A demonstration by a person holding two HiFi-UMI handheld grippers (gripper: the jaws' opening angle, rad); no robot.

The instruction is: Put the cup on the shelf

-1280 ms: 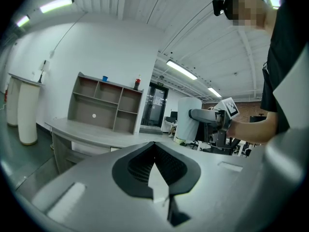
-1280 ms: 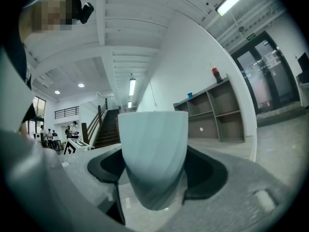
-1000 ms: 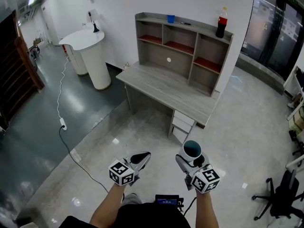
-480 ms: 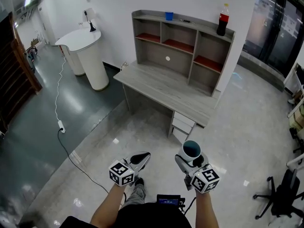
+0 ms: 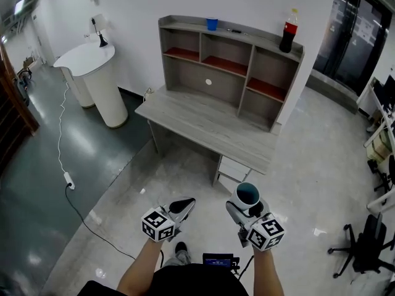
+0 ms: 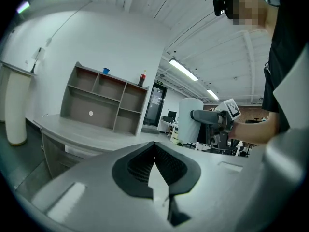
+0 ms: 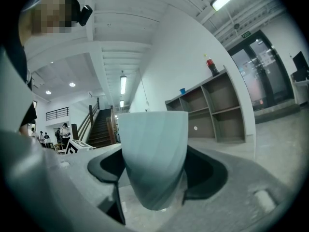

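The cup sat upright, clamped between the jaws of the right gripper, over the floor and well short of the shelf. Keeping it level and mouth-up seemed the best way to carry it. The left gripper was empty, jaws together, and past the open floor the front edge of the desk stood before the shelf's bare compartments.

The left forearm and right forearm are held out side by side, low before the body, with the left tongs carried empty, jaws pressed together, and the right tongs clamped from both sides on the lower body of an upright cup.
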